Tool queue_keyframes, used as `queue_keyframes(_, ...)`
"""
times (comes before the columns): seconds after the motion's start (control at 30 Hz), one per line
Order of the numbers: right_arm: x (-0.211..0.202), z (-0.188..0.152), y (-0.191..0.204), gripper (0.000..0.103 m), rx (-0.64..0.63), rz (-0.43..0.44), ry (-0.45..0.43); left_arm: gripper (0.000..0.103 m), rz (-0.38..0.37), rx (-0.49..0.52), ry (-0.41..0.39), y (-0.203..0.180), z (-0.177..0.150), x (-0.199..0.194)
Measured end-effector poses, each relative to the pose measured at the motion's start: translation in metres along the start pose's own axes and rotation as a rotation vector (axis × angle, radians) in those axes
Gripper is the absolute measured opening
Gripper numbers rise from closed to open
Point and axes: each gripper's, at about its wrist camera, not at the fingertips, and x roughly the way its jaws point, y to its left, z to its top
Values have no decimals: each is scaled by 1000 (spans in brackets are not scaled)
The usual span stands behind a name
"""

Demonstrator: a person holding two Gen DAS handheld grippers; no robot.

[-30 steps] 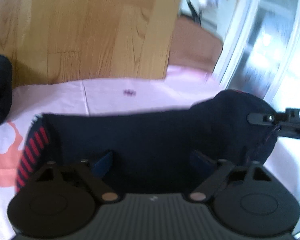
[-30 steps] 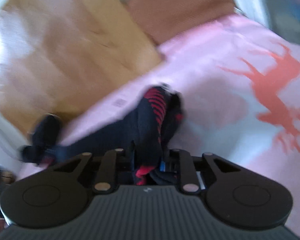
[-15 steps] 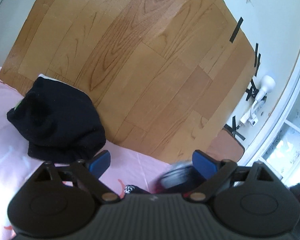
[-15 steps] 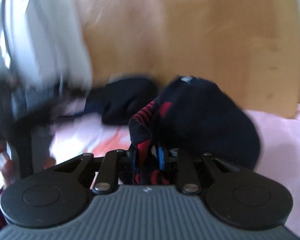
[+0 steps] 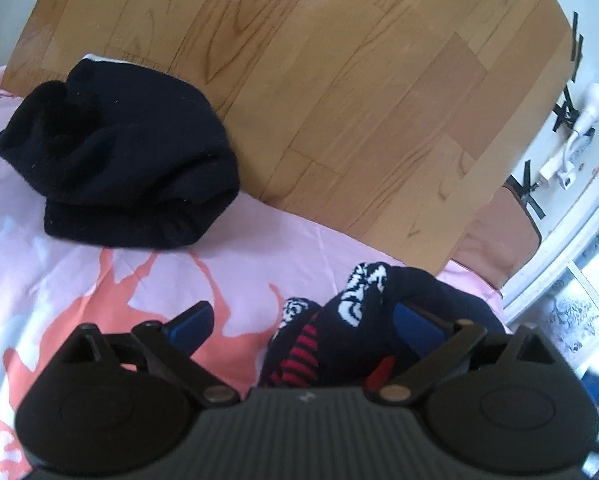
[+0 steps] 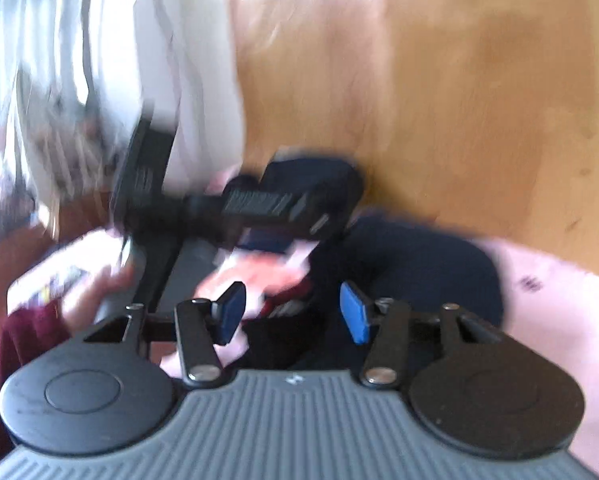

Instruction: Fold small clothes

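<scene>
The navy sock (image 5: 379, 320) with red stripes and a white pattern lies bunched on the pink sheet (image 5: 259, 248), near the far edge of the sheet where it meets the wooden board (image 5: 339, 100). It looks doubled over on itself, so I judge that its fold is done and it has been put down. In this bundled form its long axis is hard to tell. In the left wrist view the bundle seems to stretch toward the right corner of the sheet, with the striped cuff end turned toward the camera, but I cannot say this for sure.

The left gripper (image 5: 303, 316) has just been opening and its jaws now stand wide apart. The sock is partly between them, close to the right pad, and the pads do not press on it. The right gripper (image 6: 291, 312) has also just been opening. Its jaws are partly apart, with the dark cloth beyond them and not clamped. The right wrist view is blurred, so small details there are not clear.

Farther left on the sheet, near the same far edge, a black garment (image 5: 119, 168) lies as a soft, rounded pile. Whether it is already folded or is left to do, I cannot tell. It is well apart from the sock.
</scene>
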Motion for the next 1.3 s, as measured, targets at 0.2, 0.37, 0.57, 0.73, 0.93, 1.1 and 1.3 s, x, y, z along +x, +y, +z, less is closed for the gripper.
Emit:
queue_keyframes(0.2, 45, 18, -60, 41, 114, -115, 96, 102, 59, 26, -8, -4, -1, 4)
queue_keyframes(0.37, 111, -3, -51, 46, 7, -242, 168, 100, 194, 62, 40, 0, -5, 25)
queue_keyframes(0.57, 109, -1, -49, 47, -53, -264, 196, 100, 183, 53, 36, 1, -2, 23)
queue_keyframes(0.73, 110, -2, -35, 47, -137, -317, 197, 100, 125, -9, -23, 8, 3, 5)
queue_keyframes(0.93, 80, 14, -36, 49, -116, -304, 94, 100, -26, -56, -93, 8, 8, -17)
queue_keyframes(1.1, 55, 31, -51, 50, -60, -349, 13, 100, -129, -25, -119, -5, 7, -25)
queue_keyframes(1.3, 75, 15, -74, 50, 48, -339, 119, 100, -137, 32, -57, -19, 2, -14)
